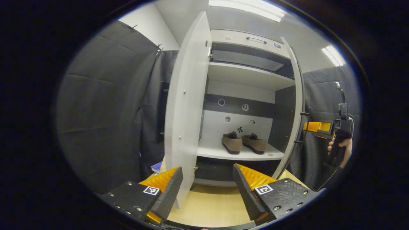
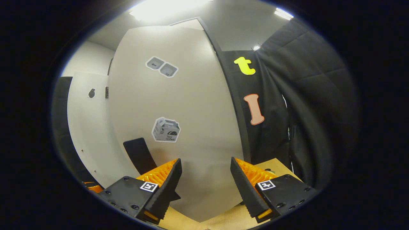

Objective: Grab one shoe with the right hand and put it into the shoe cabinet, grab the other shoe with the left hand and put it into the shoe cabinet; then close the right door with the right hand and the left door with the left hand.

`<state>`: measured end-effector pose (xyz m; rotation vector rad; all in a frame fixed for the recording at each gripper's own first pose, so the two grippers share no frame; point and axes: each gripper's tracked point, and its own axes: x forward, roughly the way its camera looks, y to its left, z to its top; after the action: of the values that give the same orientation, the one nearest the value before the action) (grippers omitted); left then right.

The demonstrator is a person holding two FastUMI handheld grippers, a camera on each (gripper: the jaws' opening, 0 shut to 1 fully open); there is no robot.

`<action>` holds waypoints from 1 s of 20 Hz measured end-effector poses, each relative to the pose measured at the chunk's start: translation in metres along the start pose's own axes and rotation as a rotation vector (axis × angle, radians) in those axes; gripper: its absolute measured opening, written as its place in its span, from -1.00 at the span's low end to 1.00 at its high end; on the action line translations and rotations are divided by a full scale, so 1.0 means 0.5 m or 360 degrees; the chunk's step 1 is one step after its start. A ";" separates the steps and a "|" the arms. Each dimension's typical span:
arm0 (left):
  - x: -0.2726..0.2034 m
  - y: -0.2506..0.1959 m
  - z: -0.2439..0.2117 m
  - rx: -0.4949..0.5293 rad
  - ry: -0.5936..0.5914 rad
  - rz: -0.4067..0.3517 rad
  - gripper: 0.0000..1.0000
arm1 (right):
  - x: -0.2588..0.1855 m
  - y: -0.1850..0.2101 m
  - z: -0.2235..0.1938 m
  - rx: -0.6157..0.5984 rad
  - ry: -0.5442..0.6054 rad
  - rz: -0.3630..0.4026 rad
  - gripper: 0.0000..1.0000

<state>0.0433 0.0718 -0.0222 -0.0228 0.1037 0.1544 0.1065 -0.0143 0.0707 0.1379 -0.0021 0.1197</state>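
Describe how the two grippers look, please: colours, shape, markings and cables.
The left gripper has two black wedge fingers with ribbed orange backs, on black screwed plates, each with a small black-and-white square marker. The right gripper is built the same. In the left gripper view the right gripper shows orange fingers, a black handle in a hand and a black cable.

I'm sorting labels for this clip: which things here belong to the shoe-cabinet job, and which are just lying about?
Job:
left shoe
right shoe
cabinet
left door
right door
left gripper
right gripper

Lying about:
blue item on the floor by the left door
stickers on the right door
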 end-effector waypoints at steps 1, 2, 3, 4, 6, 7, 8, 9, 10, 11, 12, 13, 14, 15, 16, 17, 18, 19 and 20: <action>-0.010 0.023 0.003 -0.0001 -0.0011 0.0031 0.82 | -0.002 0.008 -0.001 -0.0026 -0.0005 -0.0016 0.94; -0.018 0.049 0.008 -0.0009 -0.0020 0.0069 0.82 | -0.008 0.008 -0.003 -0.0053 -0.0009 -0.0041 0.94; -0.023 0.077 0.014 -0.0023 -0.0033 0.0107 0.82 | -0.010 0.010 0.002 -0.0081 -0.0019 -0.0049 0.94; -0.027 0.107 0.019 -0.0037 -0.0044 0.0140 0.82 | -0.006 0.011 0.009 -0.0107 -0.0017 -0.0057 0.93; -0.029 0.169 0.032 -0.0046 -0.0071 0.0209 0.82 | -0.010 -0.008 0.007 -0.0159 -0.0020 -0.0112 0.94; -0.026 0.196 0.041 -0.0043 -0.0085 0.0233 0.82 | -0.016 -0.016 0.008 -0.0171 -0.0026 -0.0133 0.94; -0.026 0.221 0.055 -0.0034 -0.0104 0.0255 0.82 | -0.025 -0.021 0.009 -0.0171 -0.0035 -0.0150 0.94; -0.021 0.247 0.069 -0.0027 -0.0124 0.0271 0.82 | -0.031 -0.024 0.012 -0.0162 -0.0045 -0.0164 0.94; -0.010 0.271 0.081 -0.0040 -0.0141 0.0292 0.82 | -0.039 -0.024 0.013 -0.0148 -0.0051 -0.0175 0.94; 0.003 0.289 0.095 -0.0082 -0.0156 0.0297 0.82 | -0.046 -0.023 0.014 -0.0137 -0.0058 -0.0184 0.94; 0.018 0.300 0.109 -0.0125 -0.0182 0.0281 0.82 | -0.051 -0.022 0.013 -0.0132 -0.0062 -0.0193 0.94; 0.033 0.309 0.128 -0.0155 -0.0215 0.0273 0.82 | -0.056 -0.021 0.011 -0.0134 -0.0063 -0.0202 0.94; 0.046 0.327 0.149 -0.0168 -0.0244 0.0262 0.82 | -0.060 -0.018 0.009 -0.0140 -0.0062 -0.0211 0.94; 0.062 0.334 0.166 -0.0169 -0.0267 0.0238 0.82 | -0.066 -0.016 0.007 -0.0147 -0.0062 -0.0220 0.94; 0.072 0.338 0.177 -0.0162 -0.0287 0.0214 0.82 | -0.072 -0.016 0.005 -0.0154 -0.0062 -0.0228 0.94; 0.086 0.342 0.186 -0.0149 -0.0297 0.0184 0.76 | -0.072 -0.015 0.004 -0.0157 -0.0062 -0.0229 0.94; 0.100 0.347 0.196 -0.0123 -0.0304 0.0160 0.82 | -0.073 -0.014 0.002 -0.0159 -0.0057 -0.0228 0.94; 0.113 0.349 0.205 -0.0084 -0.0310 0.0136 0.82 | -0.076 -0.010 -0.003 -0.0159 -0.0047 -0.0229 0.94; 0.128 0.349 0.216 -0.0037 -0.0319 0.0108 0.81 | -0.080 -0.005 -0.007 -0.0159 -0.0041 -0.0230 0.94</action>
<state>0.0904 0.2570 0.0757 -0.0267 -0.0977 0.2248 0.0669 -0.0209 0.0664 0.0393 -0.0236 -0.0264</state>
